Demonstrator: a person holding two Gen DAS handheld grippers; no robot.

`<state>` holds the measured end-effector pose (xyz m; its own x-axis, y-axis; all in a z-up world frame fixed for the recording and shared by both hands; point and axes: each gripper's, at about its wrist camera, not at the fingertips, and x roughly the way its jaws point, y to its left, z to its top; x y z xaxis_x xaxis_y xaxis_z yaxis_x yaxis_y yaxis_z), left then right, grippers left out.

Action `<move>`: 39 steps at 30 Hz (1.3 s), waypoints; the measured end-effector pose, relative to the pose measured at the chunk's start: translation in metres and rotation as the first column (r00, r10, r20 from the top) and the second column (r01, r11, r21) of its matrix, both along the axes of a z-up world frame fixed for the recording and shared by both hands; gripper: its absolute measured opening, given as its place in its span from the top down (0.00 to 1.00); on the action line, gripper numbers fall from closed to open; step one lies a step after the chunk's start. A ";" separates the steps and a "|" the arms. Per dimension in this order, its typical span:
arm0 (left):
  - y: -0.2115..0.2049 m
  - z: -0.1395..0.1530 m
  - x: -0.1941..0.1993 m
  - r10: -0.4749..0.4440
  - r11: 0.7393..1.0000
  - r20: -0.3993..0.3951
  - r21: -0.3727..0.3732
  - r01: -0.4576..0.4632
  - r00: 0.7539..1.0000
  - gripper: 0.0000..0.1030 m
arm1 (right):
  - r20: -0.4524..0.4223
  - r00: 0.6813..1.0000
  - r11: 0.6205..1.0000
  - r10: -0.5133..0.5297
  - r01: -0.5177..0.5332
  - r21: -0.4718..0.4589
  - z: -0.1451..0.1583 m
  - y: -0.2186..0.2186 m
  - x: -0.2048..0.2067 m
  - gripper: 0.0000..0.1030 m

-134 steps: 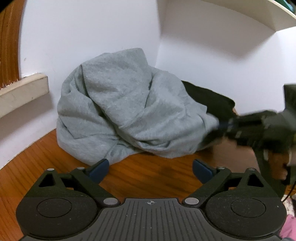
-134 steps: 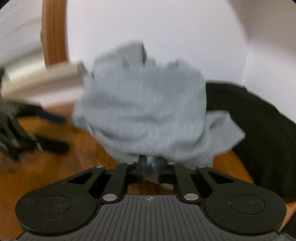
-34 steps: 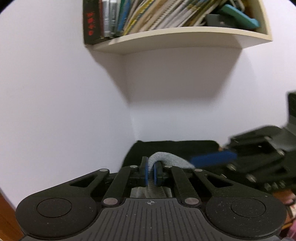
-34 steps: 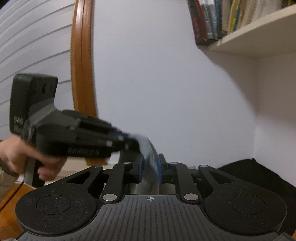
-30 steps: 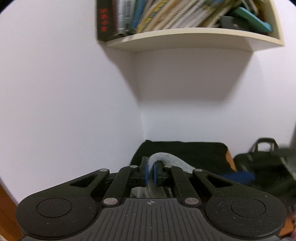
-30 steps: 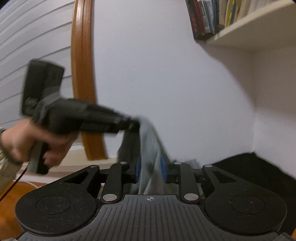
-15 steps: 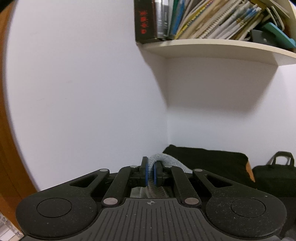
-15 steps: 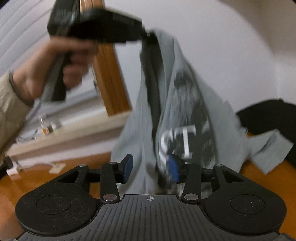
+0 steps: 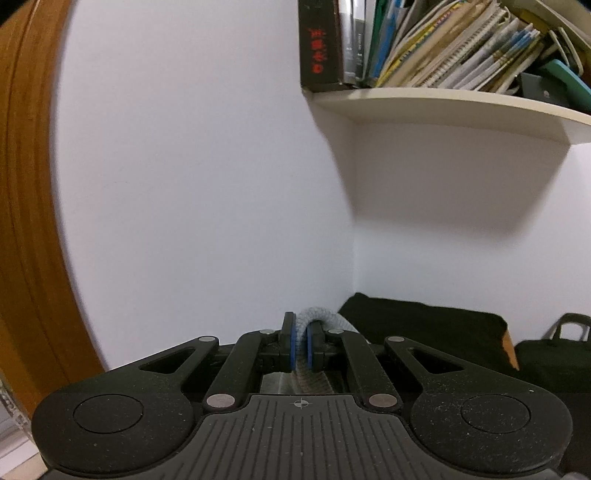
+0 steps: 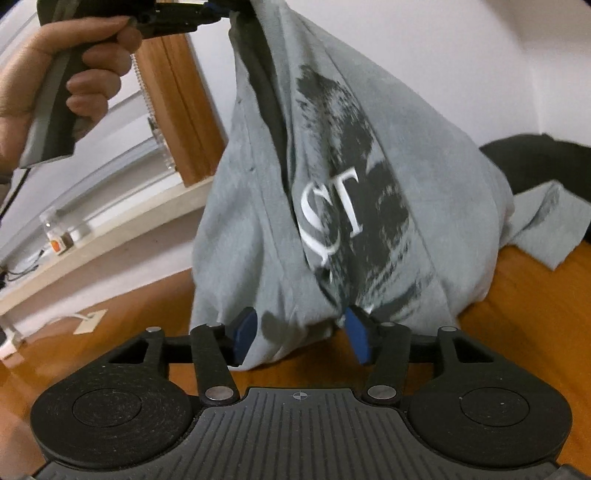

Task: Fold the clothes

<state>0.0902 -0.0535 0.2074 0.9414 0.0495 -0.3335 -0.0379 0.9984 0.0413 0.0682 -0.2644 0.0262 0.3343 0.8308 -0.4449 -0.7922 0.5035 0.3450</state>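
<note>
A grey T-shirt (image 10: 406,177) with a dark print and white letters hangs from my left gripper (image 10: 221,7), which is held high at the top of the right wrist view. Its lower part rests bunched on the wooden table (image 10: 535,314). In the left wrist view my left gripper (image 9: 301,345) is shut on a ribbed grey edge of the T-shirt (image 9: 317,317). My right gripper (image 10: 301,334) is open low in front of the shirt, with hanging fabric between its blue pads (image 10: 245,328).
A black garment (image 10: 546,162) lies at the back right corner by the white wall; it also shows in the left wrist view (image 9: 424,325). A black bag (image 9: 554,354) sits beside it. A bookshelf (image 9: 443,99) hangs above. A wooden window frame (image 10: 177,110) and sill (image 10: 110,225) are at left.
My right gripper has opened and let go of the shirt, then dropped low. My left gripper stays shut on the shirt edge and has swung left and up, so the shirt hangs open.
</note>
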 end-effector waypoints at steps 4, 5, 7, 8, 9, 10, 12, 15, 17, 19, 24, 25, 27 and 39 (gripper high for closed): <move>0.003 0.000 -0.002 0.001 1.000 0.004 -0.016 -0.001 1.000 0.95 | -0.072 0.997 1.000 0.002 -0.003 -0.002 -0.007 0.006 0.001 0.49; 0.003 0.000 -0.002 -0.002 1.000 0.003 -0.017 0.002 1.000 0.95 | -0.066 0.998 1.000 -0.011 0.010 -0.017 -0.008 0.009 0.002 0.49; 0.002 0.000 -0.005 -0.001 1.000 0.007 -0.016 0.001 1.000 0.95 | -0.075 0.997 0.999 -0.031 0.029 -0.027 -0.011 0.016 0.006 0.49; 0.003 0.001 -0.006 0.000 1.000 0.010 -0.018 0.000 1.000 0.95 | -0.096 0.995 0.999 -0.040 0.039 -0.021 -0.013 0.019 0.010 0.49; 0.004 0.001 -0.008 0.002 1.000 0.012 -0.019 -0.002 1.000 0.95 | -0.115 0.992 0.999 -0.047 0.046 -0.013 -0.014 0.022 0.014 0.49; 0.005 0.001 -0.009 0.008 1.000 0.018 -0.019 -0.008 1.000 0.95 | -0.127 0.991 0.999 -0.049 0.049 -0.001 -0.015 0.024 0.018 0.58; 0.009 0.002 -0.016 0.024 0.999 0.031 -0.026 -0.023 0.999 0.95 | -0.135 0.990 0.999 -0.033 0.038 0.036 -0.016 0.024 0.022 0.93; 0.016 0.012 -0.029 0.057 0.998 0.069 -0.043 -0.054 0.996 0.95 | -0.041 0.998 0.993 -0.054 0.057 0.102 0.000 0.010 0.016 0.94; 0.022 0.020 -0.040 0.083 0.995 0.104 -0.064 -0.077 0.991 0.95 | 0.027 0.996 0.986 -0.086 0.081 0.147 0.022 -0.005 0.011 0.94; 0.026 0.037 -0.058 0.108 0.991 0.156 -0.098 -0.094 0.982 0.95 | 0.113 0.986 0.978 -0.123 0.102 0.180 0.051 -0.021 0.007 0.94; 0.027 0.085 -0.110 0.150 0.983 0.278 -0.141 -0.114 0.949 0.95 | 0.285 0.940 0.963 -0.188 0.119 0.241 0.145 -0.062 -0.001 0.95; 0.026 0.097 -0.123 0.160 0.982 0.307 -0.144 -0.121 0.938 0.95 | 0.323 0.925 0.961 -0.199 0.119 0.249 0.164 -0.068 -0.005 0.95; 0.024 0.121 -0.148 0.180 0.980 0.360 -0.151 -0.133 0.916 0.95 | 0.406 0.883 0.953 -0.236 0.129 0.273 0.202 -0.085 -0.015 0.95; -0.010 0.272 -0.304 0.241 0.969 0.605 -0.110 -0.220 0.759 0.95 | 0.725 0.624 0.931 -0.292 0.011 0.365 0.405 -0.149 -0.137 0.96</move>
<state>-0.2138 -0.0630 0.4797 0.9079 0.2914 0.3014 -0.2738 0.9566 -0.0999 -0.0686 -0.4132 0.4309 0.5655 0.7737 0.2857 -0.7582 0.6240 -0.1892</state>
